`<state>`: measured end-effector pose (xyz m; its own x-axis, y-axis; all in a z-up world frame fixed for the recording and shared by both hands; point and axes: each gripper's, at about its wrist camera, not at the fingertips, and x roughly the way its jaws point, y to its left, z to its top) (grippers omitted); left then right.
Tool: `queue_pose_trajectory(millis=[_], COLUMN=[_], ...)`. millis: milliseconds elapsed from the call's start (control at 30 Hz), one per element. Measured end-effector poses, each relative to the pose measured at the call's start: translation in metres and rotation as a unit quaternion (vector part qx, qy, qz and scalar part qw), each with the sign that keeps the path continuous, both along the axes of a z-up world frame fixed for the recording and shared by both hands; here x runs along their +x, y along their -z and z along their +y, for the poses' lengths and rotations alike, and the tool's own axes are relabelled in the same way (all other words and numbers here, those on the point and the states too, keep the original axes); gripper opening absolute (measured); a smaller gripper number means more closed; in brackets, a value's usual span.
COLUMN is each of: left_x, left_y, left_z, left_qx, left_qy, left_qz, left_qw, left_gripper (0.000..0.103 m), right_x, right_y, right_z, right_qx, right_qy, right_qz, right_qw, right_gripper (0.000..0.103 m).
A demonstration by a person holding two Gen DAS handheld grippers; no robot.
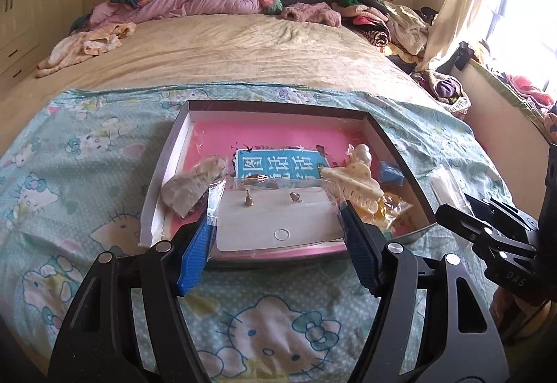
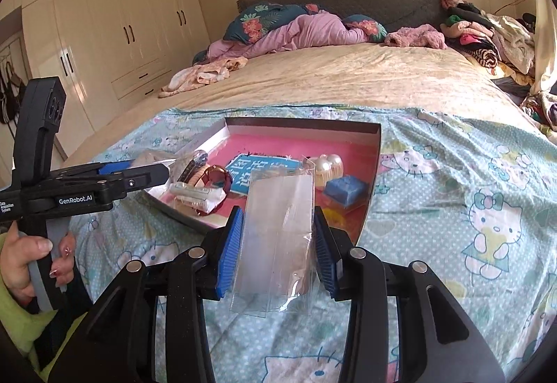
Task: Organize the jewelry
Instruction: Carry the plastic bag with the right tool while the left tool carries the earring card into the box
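L gripper [image 1: 276,226] clamps earring card [image 1: 275,219] at box [image 1: 278,106] near edge | R gripper [image 2: 276,254] clamps clear sleeve [image 2: 278,226] | risk: slick sleeve slips/crumples, card misses opening.

My left hand-held gripper [image 1: 276,226] holds a white earring card [image 1: 275,221] in a clear sleeve, flat, two small metal earrings [image 1: 271,199] pinned near its far edge, over the near end of the shallow tray [image 1: 278,106]. My right hand-held gripper [image 2: 278,250] clamps an empty clear plastic sleeve [image 2: 276,244], tilted, at the tray's near corner. Inside the pink-lined tray lie a cream claw hair clip [image 1: 353,184], a blue block [image 2: 344,190], pearl pieces [image 2: 329,164], a red-rimmed bangle [image 2: 216,176] and a grey pouch [image 1: 189,186].
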<state>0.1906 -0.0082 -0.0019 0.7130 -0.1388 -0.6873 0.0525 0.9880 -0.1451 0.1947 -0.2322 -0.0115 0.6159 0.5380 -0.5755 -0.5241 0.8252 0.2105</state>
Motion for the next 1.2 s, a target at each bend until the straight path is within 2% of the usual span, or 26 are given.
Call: queue_pose_trajectory(millis=[267,667,1200], left_x=[0.02,0.037,0.04], left_y=[0.005,0.021,0.034], left_z=[-0.01,-0.022,-0.03], left_qx=[0.009,0.014,0.017], left_qy=[0.009,0.024,0.034], left_qz=[0.007,0.022,0.034], left_qw=[0.9999,0.9994,0.9987], left_gripper=[0.061,0.061,0.061], right_x=[0.025,0.049,0.065], right_y=[-0.008,0.006,0.027], right_z=[0.007,0.013,0.016], right_qx=[-0.005,-0.008,-0.014], right_qy=[0.004,0.015,0.024], right_qz=[-0.019,-0.003,0.025], right_qw=[1.0,1.0,0.999], right_gripper=[0.038,0.038,0.04])
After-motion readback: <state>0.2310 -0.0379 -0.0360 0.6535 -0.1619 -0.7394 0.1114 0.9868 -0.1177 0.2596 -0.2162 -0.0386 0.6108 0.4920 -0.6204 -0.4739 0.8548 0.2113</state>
